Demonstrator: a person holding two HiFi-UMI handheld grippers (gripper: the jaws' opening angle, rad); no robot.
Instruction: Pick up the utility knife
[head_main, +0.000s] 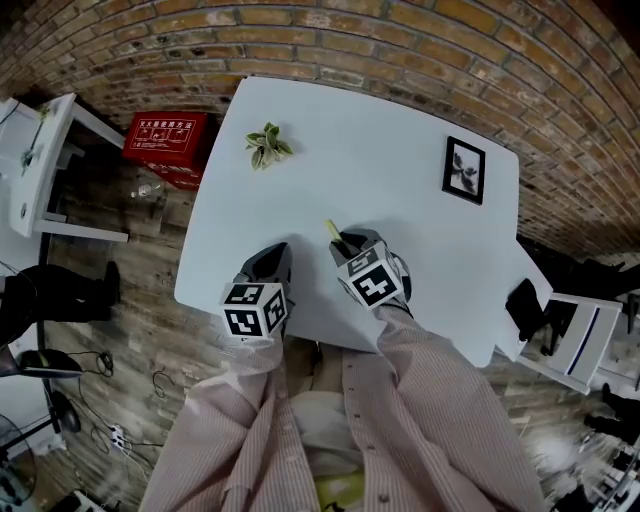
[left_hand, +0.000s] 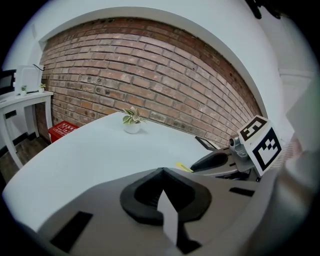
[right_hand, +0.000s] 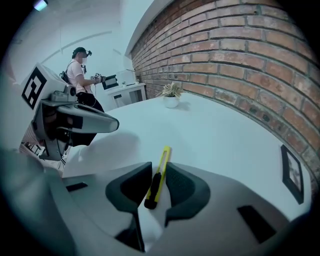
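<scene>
Left claw pressed together, empty, at worktop near edge. Right claw narrowly spread, straddling yellow utility knife lying flat; not pinching it.

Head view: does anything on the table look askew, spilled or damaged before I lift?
Nothing stands out. The potted plant stands upright, the picture frame looks intact, and the utility knife lies unbroken on the table between the right tongs.

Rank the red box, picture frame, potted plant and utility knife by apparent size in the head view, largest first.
red box
picture frame and potted plant: about alike, left unranked
utility knife: only its yellow end shows
</scene>
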